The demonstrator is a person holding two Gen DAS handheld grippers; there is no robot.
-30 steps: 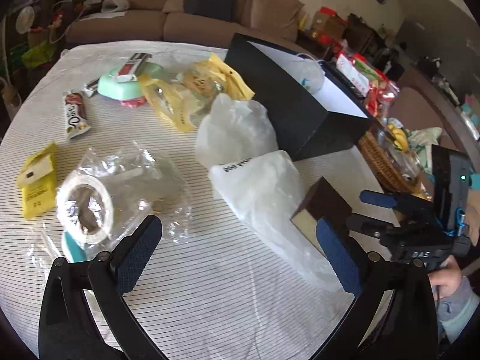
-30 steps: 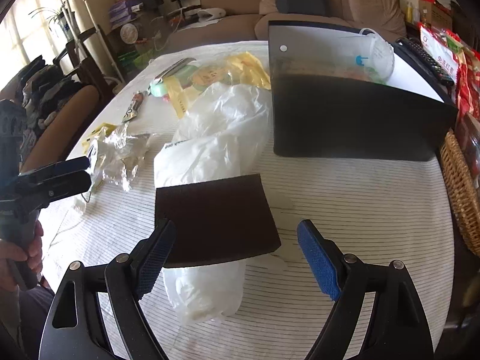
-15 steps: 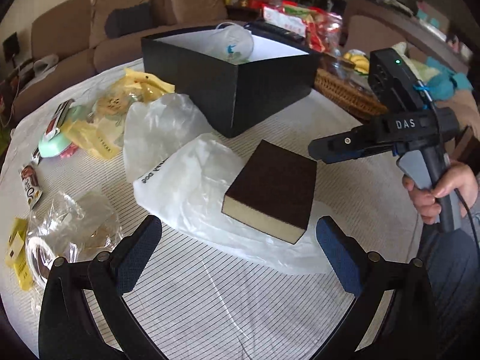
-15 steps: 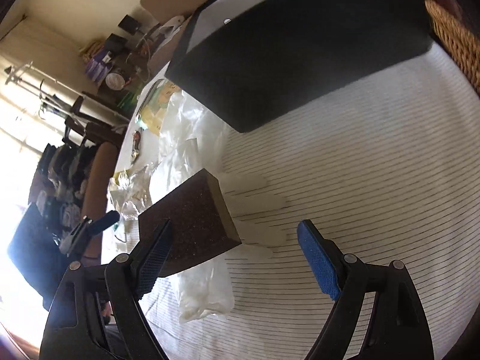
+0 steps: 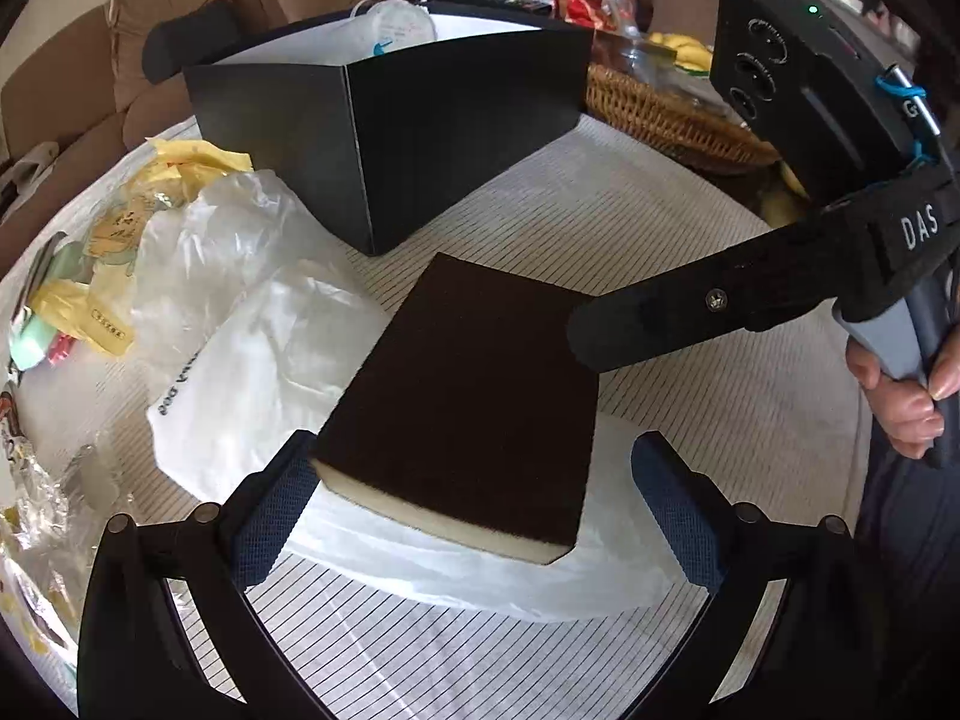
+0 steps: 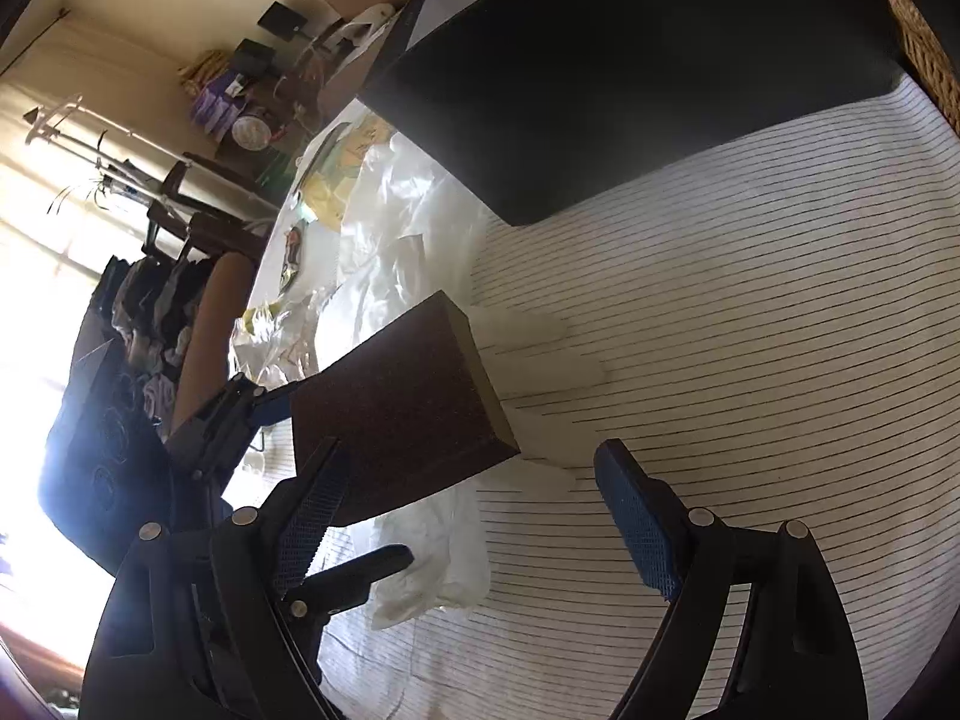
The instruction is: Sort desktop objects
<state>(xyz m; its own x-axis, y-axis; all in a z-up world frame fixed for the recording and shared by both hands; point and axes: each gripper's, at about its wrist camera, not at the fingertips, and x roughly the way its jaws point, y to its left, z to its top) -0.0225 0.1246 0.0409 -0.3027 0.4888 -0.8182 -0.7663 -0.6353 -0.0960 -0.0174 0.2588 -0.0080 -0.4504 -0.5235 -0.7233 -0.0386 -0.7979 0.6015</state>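
Resting on a crumpled white plastic bag point(image 5: 252, 378) on the striped white tablecloth point(image 5: 690, 276), the rectangular sponge block with dark brown top and cream foam base point(image 5: 474, 396) lay just short of the open black cardboard box point(image 5: 384, 138), between the spread blue-padded fingers of my left gripper point(image 5: 474, 510). My right gripper point(image 6: 462, 522) was likewise wide open, its left pad at the block's near edge, the other well clear. Also logged: yellow snack wrappers point(image 5: 174, 174) beside the bag and a woven wicker basket point(image 5: 660, 114) past the box.
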